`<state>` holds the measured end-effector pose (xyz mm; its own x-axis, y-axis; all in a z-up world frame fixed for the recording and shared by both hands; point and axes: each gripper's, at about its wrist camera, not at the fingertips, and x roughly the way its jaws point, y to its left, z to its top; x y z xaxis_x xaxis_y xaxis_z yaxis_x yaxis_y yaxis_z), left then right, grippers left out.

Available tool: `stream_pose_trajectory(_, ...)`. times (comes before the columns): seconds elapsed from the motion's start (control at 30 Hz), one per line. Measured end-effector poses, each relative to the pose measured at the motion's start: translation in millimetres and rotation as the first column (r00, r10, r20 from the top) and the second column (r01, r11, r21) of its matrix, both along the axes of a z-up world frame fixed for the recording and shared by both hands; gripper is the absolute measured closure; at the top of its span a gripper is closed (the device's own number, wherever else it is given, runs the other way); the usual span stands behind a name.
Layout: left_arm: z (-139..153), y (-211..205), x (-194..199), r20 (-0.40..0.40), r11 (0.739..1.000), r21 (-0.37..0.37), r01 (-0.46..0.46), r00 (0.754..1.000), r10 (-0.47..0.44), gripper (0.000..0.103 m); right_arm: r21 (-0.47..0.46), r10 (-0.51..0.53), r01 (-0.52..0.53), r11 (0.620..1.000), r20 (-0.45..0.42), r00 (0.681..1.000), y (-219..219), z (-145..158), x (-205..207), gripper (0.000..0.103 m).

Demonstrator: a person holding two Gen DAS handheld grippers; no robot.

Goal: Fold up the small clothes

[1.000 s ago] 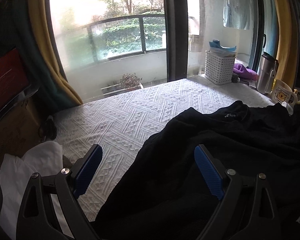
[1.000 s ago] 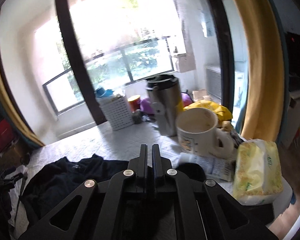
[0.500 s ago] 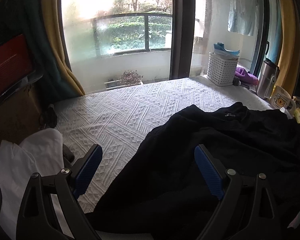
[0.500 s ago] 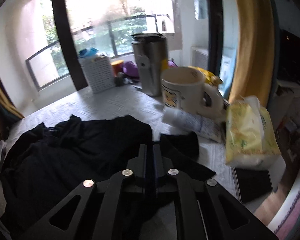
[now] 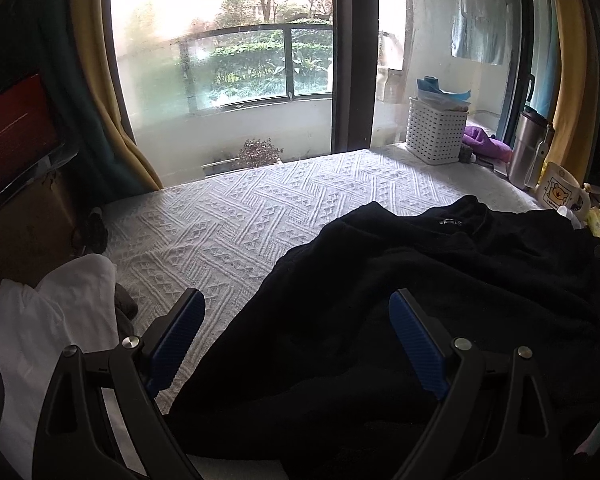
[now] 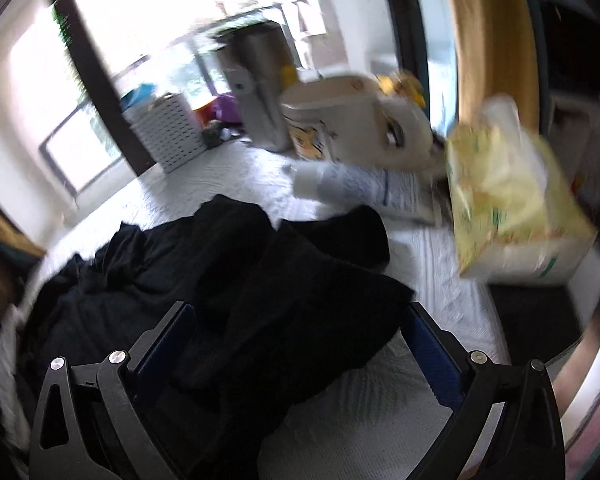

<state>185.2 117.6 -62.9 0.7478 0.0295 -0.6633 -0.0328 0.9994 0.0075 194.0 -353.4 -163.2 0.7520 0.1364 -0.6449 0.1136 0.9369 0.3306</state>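
Loosely crumpled, the black garment (image 5: 440, 300) lies on the white textured bedspread (image 5: 240, 224), toward its right side (near a cartoon mug (image 6: 340, 120) and a yellow tissue pack (image 6: 508, 196)). Left tongs (image 5: 296, 336) stand spread, gripping nothing, above the garment's edge. Right tongs (image 6: 296, 344) are opening, cloth lying between the blue pads without being pinched.

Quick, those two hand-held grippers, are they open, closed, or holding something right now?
Left hand-held gripper: open, holding nothing.
Right hand-held gripper: jaws opening wide, black garment between them, not gripped.
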Motion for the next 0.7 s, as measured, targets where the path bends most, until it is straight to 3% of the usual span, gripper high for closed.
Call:
stream_pose_trajectory(0.03,0,1,0,-0.001,1.0,0.0,-0.004,1.0,0.004,0.01,0.034,0.003,-0.003,0.999,-0.009,1.0,-4,-4,2,0.002)
stream_pose_trajectory(0.07,-1,1,1,-0.002,1.0,-0.001,-0.006,1.0,0.006,0.01,0.044,0.013,-0.013,0.999,-0.01,1.0,-4,-6,4,0.015)
stream_pose_trajectory(0.1,-2,1,1,-0.004,1.0,-0.002,-0.008,1.0,0.008,0.01,0.04,0.021,-0.021,0.999,-0.002,1.0,-3,-6,4,0.042)
stream_pose_trajectory(0.17,-4,1,3,-0.011,1.0,-0.005,-0.01,1.0,0.01,0.01,0.012,0.025,-0.025,1.0,0.008,1.0,1,-4,3,0.073)
stream_pose_trajectory(0.23,-5,-1,4,-0.014,1.0,-0.007,-0.004,1.0,0.003,0.01,-0.024,0.029,-0.028,0.999,0.021,0.999,5,0,1,0.077)
stream_pose_trajectory(0.3,-6,-2,4,-0.015,1.0,-0.006,0.004,1.0,-0.004,0.01,-0.049,0.036,-0.033,0.998,0.045,0.998,8,7,-4,0.086)
stream_pose_trajectory(0.5,-7,1,2,-0.009,1.0,-0.022,0.016,1.0,-0.017,0.01,-0.108,0.08,-0.064,0.992,0.151,0.985,27,40,-21,0.086)
stream_pose_trajectory(0.7,-8,9,-9,-0.001,0.999,-0.04,0.009,1.0,-0.009,0.01,-0.192,0.215,-0.174,0.966,0.216,0.952,76,68,-28,0.086)
